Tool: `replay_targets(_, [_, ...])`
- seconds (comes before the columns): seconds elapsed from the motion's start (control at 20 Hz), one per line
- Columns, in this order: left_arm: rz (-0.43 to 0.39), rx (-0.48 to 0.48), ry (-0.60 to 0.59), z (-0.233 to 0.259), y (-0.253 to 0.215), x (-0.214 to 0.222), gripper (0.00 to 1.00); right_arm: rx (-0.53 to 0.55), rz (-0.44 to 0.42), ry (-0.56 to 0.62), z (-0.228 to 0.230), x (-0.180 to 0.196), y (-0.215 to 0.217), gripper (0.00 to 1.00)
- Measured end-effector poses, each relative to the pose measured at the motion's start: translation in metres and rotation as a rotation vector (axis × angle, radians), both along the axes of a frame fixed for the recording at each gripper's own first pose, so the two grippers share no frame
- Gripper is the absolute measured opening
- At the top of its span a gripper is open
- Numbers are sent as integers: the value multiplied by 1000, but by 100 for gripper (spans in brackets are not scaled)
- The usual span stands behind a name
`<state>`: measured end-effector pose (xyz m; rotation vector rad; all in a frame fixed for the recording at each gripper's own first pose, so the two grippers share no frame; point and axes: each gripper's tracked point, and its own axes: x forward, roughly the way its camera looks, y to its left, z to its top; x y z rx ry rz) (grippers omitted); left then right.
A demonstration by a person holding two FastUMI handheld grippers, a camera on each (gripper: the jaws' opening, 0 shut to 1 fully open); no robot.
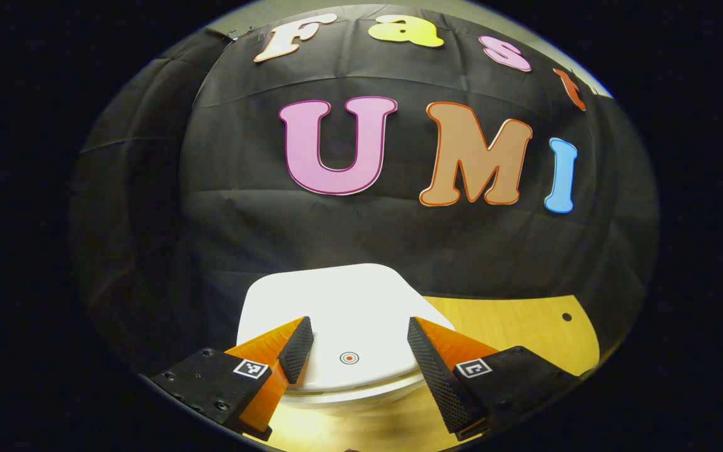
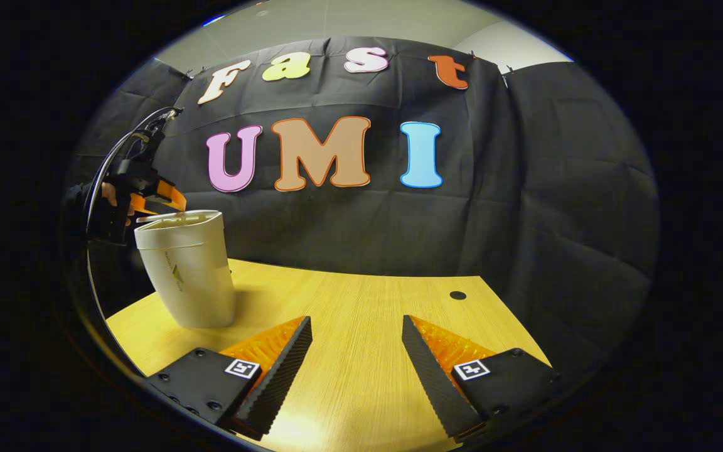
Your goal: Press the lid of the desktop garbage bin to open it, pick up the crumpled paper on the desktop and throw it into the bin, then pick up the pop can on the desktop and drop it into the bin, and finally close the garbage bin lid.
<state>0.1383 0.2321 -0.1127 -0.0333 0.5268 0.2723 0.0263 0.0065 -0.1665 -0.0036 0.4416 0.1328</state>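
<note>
The left gripper (image 1: 360,339) hangs with jaws wide and holding nothing, just above the white lid (image 1: 342,307) of the bin (image 2: 187,270), straddling the small ringed mark (image 1: 349,358) near the lid's front edge. The right gripper (image 2: 356,339) also has its jaws wide and empty, over bare table (image 2: 368,314), well apart from the bin. The bin stands at the table's left end, lid seemingly down. Neither paper nor can is visible. The press would likely go best straight down on the mark, then release.

Wooden desktop (image 2: 361,314), small dark hole (image 2: 457,295) near far right edge; black cloth wall (image 2: 524,207) behind.
</note>
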Motion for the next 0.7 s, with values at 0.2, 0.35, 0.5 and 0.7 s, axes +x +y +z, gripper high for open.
replay_targets(0.2, [0, 5, 15, -15, 0, -5, 94, -4, -4, 15, -7, -2, -2, 96])
replay_targets(0.35, [19, 11, -54, -15, 1, -6, 95, -1, 9, 47, -16, -7, -1, 96])
replay_targets(0.5, [-2, 28, -166, -9, -3, -4, 95, -48, 72, 65, -22, -12, 7, 100])
replay_targets(0.7, [-34, 10, -185, 2, -15, -2, 94, -41, 63, 7, 3, 6, 3, 96])
